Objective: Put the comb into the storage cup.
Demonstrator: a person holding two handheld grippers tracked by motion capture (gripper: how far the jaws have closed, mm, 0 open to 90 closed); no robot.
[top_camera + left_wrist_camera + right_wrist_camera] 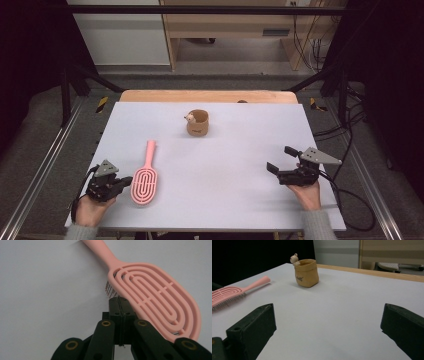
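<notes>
Brush (144,176) is laid flat on the white table (225,170), at the near left, pink, bristles down, handle pointed away from the person toward the far edge. Left gripper (126,180) is held low at the near left corner, jaws pressed fully together with nothing between them; its tips are set just beside the left edge of the brush head, and actual contact cannot be confirmed. In the left gripper view the closed tips (120,305) are seen right at the head's rim, next to the dark bristles, with the slotted oval back of the brush (160,300) running off to the right. Right gripper (282,160) is held at the near right, well apart from the brush, jaws spread wide and empty, pointed across the table to the left. In the right gripper view the two black jaws are seen far apart over bare table. Cup (198,123) is stood upright near the table's far middle: tan, shaped like a paper bag, with a small animal figure (190,118) perched on its rim. Small dark writing is printed on the cup (306,273) front, too small to be read. No other labels or brands can be made out.
</notes>
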